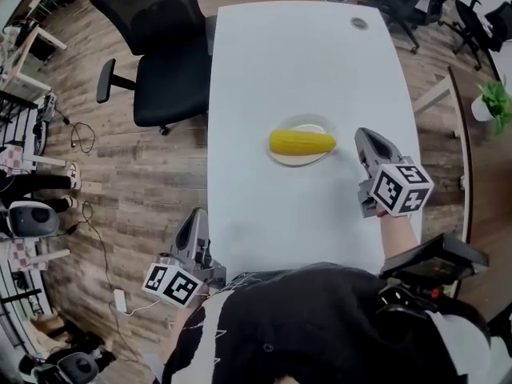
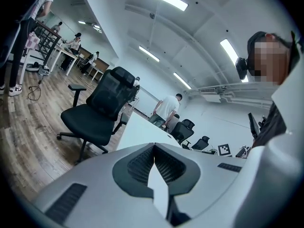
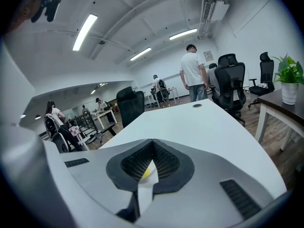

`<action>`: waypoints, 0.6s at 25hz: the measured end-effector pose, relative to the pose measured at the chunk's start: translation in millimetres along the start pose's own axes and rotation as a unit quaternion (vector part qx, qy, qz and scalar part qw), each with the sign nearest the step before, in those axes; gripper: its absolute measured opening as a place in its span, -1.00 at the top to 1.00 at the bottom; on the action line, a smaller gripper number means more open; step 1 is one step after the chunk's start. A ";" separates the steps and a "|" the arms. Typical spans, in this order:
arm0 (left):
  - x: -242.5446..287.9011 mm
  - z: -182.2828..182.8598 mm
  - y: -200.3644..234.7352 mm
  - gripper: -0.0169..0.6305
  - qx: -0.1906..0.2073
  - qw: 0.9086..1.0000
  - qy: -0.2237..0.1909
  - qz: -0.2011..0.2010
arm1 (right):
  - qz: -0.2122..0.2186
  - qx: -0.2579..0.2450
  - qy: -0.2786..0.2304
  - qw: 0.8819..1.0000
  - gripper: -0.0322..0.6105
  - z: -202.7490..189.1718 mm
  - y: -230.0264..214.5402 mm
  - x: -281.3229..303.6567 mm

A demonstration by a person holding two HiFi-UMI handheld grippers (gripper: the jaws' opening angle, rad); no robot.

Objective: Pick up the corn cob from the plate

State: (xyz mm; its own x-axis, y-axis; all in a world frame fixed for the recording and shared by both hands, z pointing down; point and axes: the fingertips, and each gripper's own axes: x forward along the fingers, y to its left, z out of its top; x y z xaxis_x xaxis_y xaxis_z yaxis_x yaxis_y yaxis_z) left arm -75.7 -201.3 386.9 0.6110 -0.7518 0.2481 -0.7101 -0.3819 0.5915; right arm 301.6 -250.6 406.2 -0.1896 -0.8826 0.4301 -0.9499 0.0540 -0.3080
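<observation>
We record white desk (image 1: 304,70): plate (image 1: 308,122) near middle, corn cob (image 1: 302,142) lying across it. Right gripper (image 1: 362,134) just beside plate, jaws closed, nothing held. Left gripper (image 1: 198,214) at desk's near left edge, jaws likewise closed, empty. Black office chair (image 1: 164,54) on wood floor (image 1: 144,182) at desk's left.

Yellow corn cob (image 1: 302,142), husk off, lying flat on its side on a small pale round plate (image 1: 308,122). In my head view its long axis runs left-right and it spans about the whole plate width. The plate sits flat on the white table (image 1: 296,62), toward the right half. The cob is untouched.
</observation>
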 end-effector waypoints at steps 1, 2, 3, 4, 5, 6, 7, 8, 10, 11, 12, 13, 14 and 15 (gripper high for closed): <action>-3.8 -2.5 4.7 0.91 0.002 1.000 -0.001 0.004 | 0.011 -0.001 -0.005 1.000 0.86 -2.7 5.6 6.5; -8.6 -5.2 9.5 0.91 0.003 1.000 -0.002 0.009 | 0.025 0.003 -0.011 1.000 0.85 -5.7 12.0 12.5; -13.0 -7.9 13.0 0.91 0.005 1.000 -0.002 0.016 | 0.039 0.010 -0.016 0.999 0.85 -7.8 17.5 18.3; -15.2 -10.3 14.3 0.91 0.004 1.000 -0.002 0.023 | 0.050 0.017 -0.019 0.998 0.85 -7.8 20.5 24.2; -14.6 -12.5 13.6 0.91 0.004 1.000 0.000 0.029 | 0.058 0.021 -0.021 0.998 0.85 -5.3 20.9 30.3; -12.8 -14.6 12.2 0.91 0.004 0.999 0.002 0.034 | 0.063 0.021 -0.024 0.997 0.85 -1.6 20.3 36.4; -11.5 -17.0 11.3 0.91 0.004 0.999 0.005 0.039 | 0.068 0.020 -0.026 0.997 0.85 1.1 20.1 42.0; -12.2 -19.8 11.5 0.91 0.004 0.999 0.010 0.044 | 0.072 0.020 -0.026 0.997 0.86 1.5 20.9 47.0; -18.6 -26.4 14.0 0.91 0.004 0.998 0.022 0.059 | 0.079 0.024 -0.020 0.996 0.85 -4.5 23.3 54.1; -22.3 -29.6 15.5 0.91 0.004 0.997 0.028 0.066 | 0.080 0.027 -0.017 0.996 0.85 -8.9 23.5 56.5; -25.5 -32.2 16.9 0.91 0.004 0.997 0.031 0.072 | 0.080 0.031 -0.014 0.996 0.86 -13.3 22.9 58.1; -28.4 -34.3 17.9 0.91 0.004 0.997 0.032 0.076 | 0.080 0.036 -0.012 0.996 0.85 -17.5 22.1 59.0; -31.4 -36.2 18.5 0.91 0.003 0.996 0.030 0.078 | 0.080 0.042 -0.010 0.996 0.86 -21.7 21.7 58.6; -34.7 -38.7 18.2 0.91 0.003 0.996 0.028 0.079 | 0.081 0.048 -0.009 0.995 0.85 -26.4 22.2 56.7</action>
State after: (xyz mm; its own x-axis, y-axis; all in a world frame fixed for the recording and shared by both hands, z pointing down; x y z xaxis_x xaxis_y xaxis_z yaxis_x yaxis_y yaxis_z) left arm -96.3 -161.4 418.8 0.5100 -0.7715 0.3803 -0.8009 -0.2648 0.5370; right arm 263.2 -287.1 446.2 -0.3330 -0.8741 0.3535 -0.8786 0.1516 -0.4529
